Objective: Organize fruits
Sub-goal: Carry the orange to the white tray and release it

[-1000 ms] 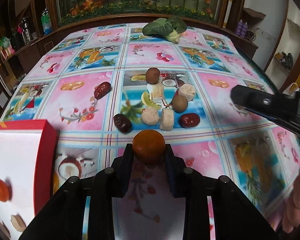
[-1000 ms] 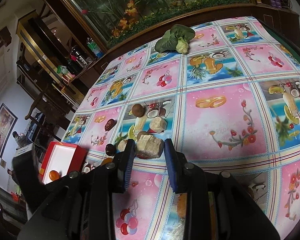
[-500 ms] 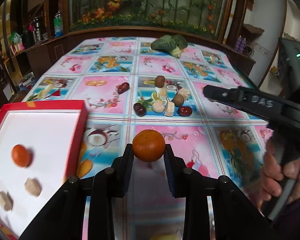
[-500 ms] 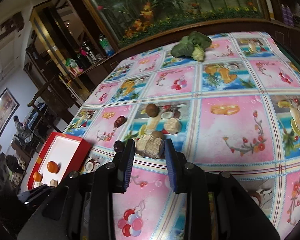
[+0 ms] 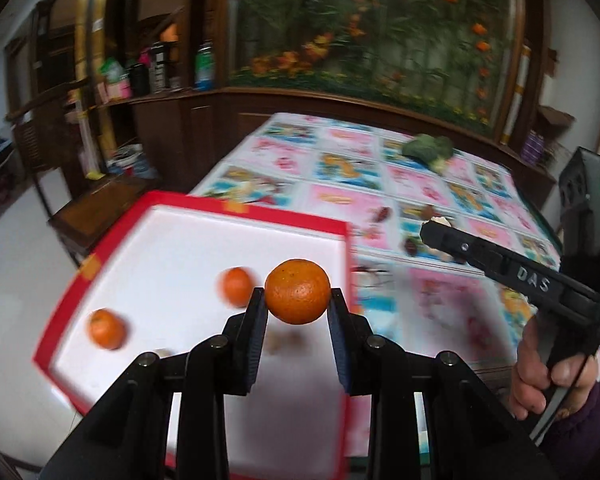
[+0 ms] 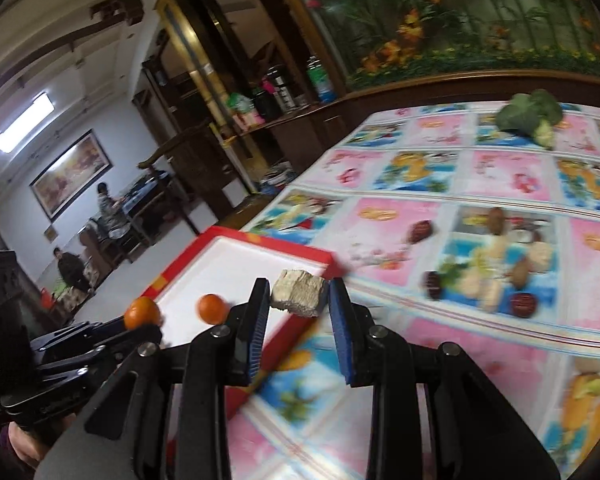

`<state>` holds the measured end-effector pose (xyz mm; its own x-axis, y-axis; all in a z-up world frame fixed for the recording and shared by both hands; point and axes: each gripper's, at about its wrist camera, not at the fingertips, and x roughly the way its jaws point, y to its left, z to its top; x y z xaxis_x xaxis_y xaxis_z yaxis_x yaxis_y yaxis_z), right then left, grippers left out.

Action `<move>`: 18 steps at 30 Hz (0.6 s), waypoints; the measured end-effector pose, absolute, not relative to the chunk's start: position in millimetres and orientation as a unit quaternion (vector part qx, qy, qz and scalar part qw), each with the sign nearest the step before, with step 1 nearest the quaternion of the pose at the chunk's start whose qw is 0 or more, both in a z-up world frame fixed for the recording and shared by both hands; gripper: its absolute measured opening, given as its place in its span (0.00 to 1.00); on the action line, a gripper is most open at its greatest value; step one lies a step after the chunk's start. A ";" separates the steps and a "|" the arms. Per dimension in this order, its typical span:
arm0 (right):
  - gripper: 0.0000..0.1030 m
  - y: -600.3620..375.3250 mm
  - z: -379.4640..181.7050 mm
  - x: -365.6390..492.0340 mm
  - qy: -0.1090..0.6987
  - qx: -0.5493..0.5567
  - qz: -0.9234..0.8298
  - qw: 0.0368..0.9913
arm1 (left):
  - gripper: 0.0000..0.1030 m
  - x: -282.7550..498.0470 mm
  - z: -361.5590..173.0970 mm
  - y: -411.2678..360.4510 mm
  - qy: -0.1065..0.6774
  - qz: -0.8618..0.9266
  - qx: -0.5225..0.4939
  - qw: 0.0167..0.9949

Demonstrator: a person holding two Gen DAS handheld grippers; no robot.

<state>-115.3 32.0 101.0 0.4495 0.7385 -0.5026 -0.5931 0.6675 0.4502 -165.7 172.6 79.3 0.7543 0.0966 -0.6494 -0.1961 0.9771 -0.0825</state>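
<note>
My left gripper (image 5: 297,300) is shut on an orange tangerine (image 5: 297,291), held in the air over the white, red-rimmed tray (image 5: 188,248). Two more tangerines (image 5: 236,286) (image 5: 106,329) lie in that tray. My right gripper (image 6: 299,295) is shut on a pale rough chunk (image 6: 299,293), hovering near the tray's red right rim (image 6: 300,250). In the right wrist view the left gripper's tangerine (image 6: 142,313) shows at lower left. Dark dates, brown round fruits and pale pieces (image 6: 484,272) stay clustered on the tablecloth.
A leafy green vegetable (image 6: 530,114) lies at the table's far end. A hand (image 5: 552,376) holds the right gripper's handle at the right edge of the left wrist view. Wooden shelves with bottles stand left of the table; people sit in the room beyond.
Both grippers swung left from the fruit cluster toward the tray, each keeping its load. The tangerine now hangs over the tray, and the chunk has reached the tray's right rim.
</note>
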 end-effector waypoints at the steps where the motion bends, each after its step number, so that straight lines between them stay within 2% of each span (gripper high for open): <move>1: 0.32 49.5 101.1 -119.6 0.347 0.099 0.409 0.838 | 0.29 -166.9 77.8 179.4 0.343 0.086 -0.076 0.932; 7: 0.32 116.3 93.5 -138.0 0.353 0.042 0.441 0.824 | 0.29 -168.4 60.4 213.2 0.359 0.118 -0.091 0.922; 18: 0.32 140.6 70.3 -125.7 0.402 -0.003 0.419 0.814 | 0.29 -163.2 40.6 226.8 0.385 0.128 -0.082 0.910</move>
<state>-125.7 140.6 70.3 0.3252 0.6791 -0.6580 -0.6846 0.6491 0.3316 -163.2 226.8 40.6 0.6703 0.1691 -0.7225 -0.2962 0.9537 -0.0516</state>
